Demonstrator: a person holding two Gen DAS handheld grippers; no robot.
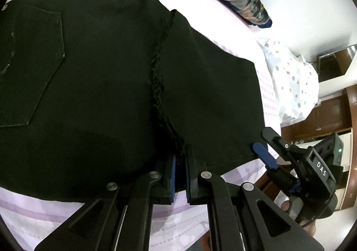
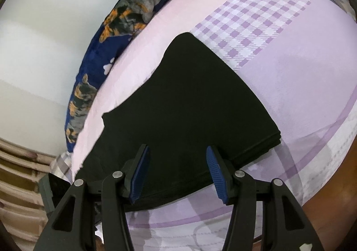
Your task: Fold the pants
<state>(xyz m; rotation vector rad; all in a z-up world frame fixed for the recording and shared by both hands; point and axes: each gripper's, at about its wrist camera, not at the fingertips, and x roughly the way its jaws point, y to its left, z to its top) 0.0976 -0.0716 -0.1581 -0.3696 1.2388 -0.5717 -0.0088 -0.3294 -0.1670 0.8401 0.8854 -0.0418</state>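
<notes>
**Left gripper pinches the near edge of the black pants on the bed**

Nearest the left wrist camera, the left gripper has its two blue-padded fingers drawn close together on the near edge of the black pants, right where a frayed seam runs down to that edge. A fold of the dark cloth sits between the pads, so the jaws are clamped on the fabric. Just to the right in that view, the right gripper reaches in at the pants' near right corner, one blue pad over the hem.

From the right wrist camera, the right gripper stands with its fingers well apart, about half spread. The pants lie under and between the fingers at the near edge, but the pads do not press on the cloth. The layers of cloth show stacked at the right-hand edge.

The pants lie flat on a bedsheet of pale pink and lilac, with a purple checked band beyond the far end of the cloth. A back pocket with stitched outline shows at the left of the left wrist view.

Farther back, a dark blue blanket with orange and grey print lies along the far side of the bed against a white wall. A white cloth with coloured dots is bunched at the bed's right end, with brown wooden furniture behind it.
</notes>
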